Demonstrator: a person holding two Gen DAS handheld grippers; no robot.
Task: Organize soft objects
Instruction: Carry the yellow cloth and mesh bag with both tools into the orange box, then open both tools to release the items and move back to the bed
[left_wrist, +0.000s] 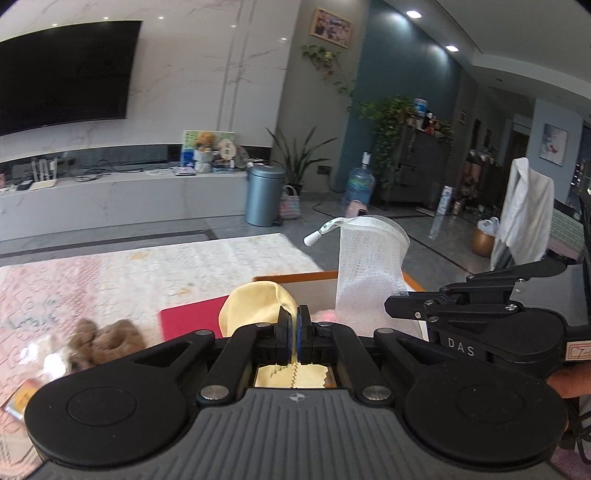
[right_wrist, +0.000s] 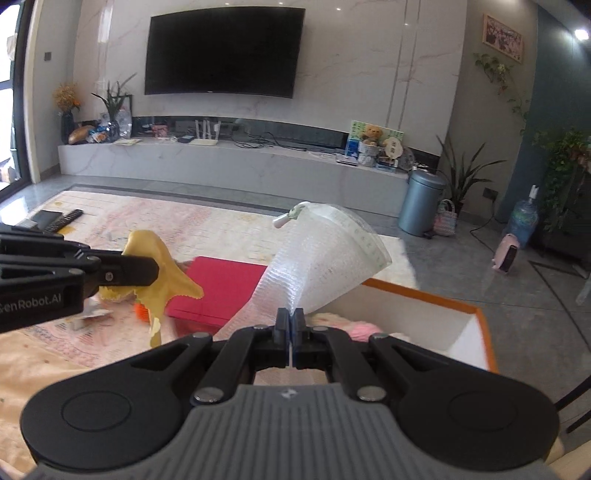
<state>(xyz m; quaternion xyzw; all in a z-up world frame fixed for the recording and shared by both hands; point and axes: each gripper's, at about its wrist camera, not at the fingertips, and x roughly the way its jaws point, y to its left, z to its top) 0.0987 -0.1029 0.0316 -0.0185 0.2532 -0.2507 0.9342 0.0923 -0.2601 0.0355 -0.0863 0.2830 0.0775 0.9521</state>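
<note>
Yellow cloth (left_wrist: 251, 306), thin with a pinked edge, is pinched in the closed jaws of the left gripper (left_wrist: 294, 334), while the right gripper (right_wrist: 291, 334) has its jaws shut on the lower edge of a white mesh drawstring bag (right_wrist: 317, 266) whose cord stopper (right_wrist: 282, 220) sticks out at the top. Both pieces are held up in the air above the pink patterned rug (right_wrist: 110, 332), beside a red mat (right_wrist: 218, 288) and just short of the orange-rimmed white box (right_wrist: 476, 314), which already holds something pink and fluffy and looks like the bin for soft things. Gripping each by one edge lets it hang free, probably so bag and cloth can be brought together or dropped into the box, though which is meant I cannot tell.
</note>
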